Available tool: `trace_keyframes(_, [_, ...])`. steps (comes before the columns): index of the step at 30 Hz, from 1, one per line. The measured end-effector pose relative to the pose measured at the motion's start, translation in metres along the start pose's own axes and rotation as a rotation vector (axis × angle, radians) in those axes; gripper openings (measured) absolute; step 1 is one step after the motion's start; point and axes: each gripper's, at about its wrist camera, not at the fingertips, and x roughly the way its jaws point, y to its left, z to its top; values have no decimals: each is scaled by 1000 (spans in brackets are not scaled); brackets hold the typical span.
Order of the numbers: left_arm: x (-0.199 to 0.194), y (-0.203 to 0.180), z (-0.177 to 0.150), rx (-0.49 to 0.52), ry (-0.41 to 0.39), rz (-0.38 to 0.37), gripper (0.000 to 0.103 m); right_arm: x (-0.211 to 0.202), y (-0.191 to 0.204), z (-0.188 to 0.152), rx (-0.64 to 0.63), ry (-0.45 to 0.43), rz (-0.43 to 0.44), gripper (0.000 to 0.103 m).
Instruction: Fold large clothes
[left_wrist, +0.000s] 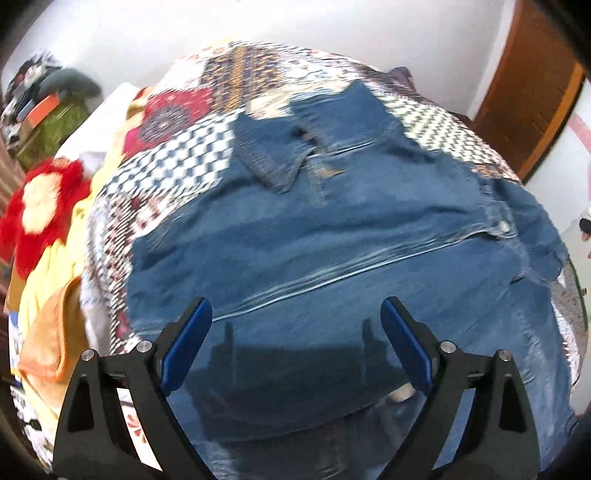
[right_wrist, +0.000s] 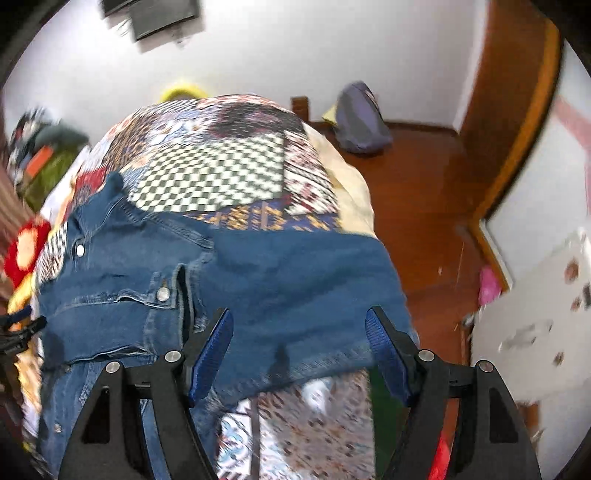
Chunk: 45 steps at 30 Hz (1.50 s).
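Observation:
A blue denim jacket (left_wrist: 332, 236) lies spread on a bed covered by a patchwork quilt (left_wrist: 192, 162). Its collar (left_wrist: 273, 162) points to the far side. My left gripper (left_wrist: 295, 314) is open and empty, hovering just above the jacket's near part. In the right wrist view the jacket (right_wrist: 280, 273) lies across the quilt (right_wrist: 221, 173), with metal snap buttons (right_wrist: 163, 293) and a chest pocket on the left. My right gripper (right_wrist: 299, 325) is open and empty above the jacket's right edge.
Yellow and orange clothes (left_wrist: 51, 295) and a red fluffy item (left_wrist: 44, 206) lie along the bed's left side. A cluttered green box (left_wrist: 51, 129) stands at the far left. Wooden floor (right_wrist: 424, 206), a grey bag (right_wrist: 362, 122) and a door frame (right_wrist: 517, 110) are to the right.

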Motion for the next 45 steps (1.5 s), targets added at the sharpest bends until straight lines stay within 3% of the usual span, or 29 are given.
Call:
trace_keyframes(4, [11, -33, 12, 53, 20, -40, 93, 6, -44, -18, 162, 38, 86, 72])
trace_keyframes(10, [39, -78, 17, 139, 71, -69, 93, 32, -74, -41, 291, 106, 150, 72])
trace_keyframes(15, [62, -102, 14, 168, 120, -81, 93, 53, -90, -41, 386, 116, 202, 72])
trace_keyframes(19, [65, -112, 12, 183, 94, -54, 97, 71, -101, -34, 464, 135, 258, 72])
trace_keyframes(25, [67, -113, 11, 186, 77, -57, 98, 92, -108, -27, 530, 119, 228, 53])
trace_keyframes(27, [67, -112, 10, 188, 74, -54, 98, 96, -106, -24, 517, 128, 184, 42])
trace_keyframes(34, [62, -110, 8, 183, 79, -57, 98, 70, -83, -11, 362, 32, 85, 21])
trace_keyframes(39, [54, -104, 4, 182, 79, -63, 98, 34, -62, 10, 294, -50, 130, 16])
trace_keyframes(45, [34, -91, 1, 187, 41, -45, 98, -15, -3, 31, 156, -154, 196, 14])
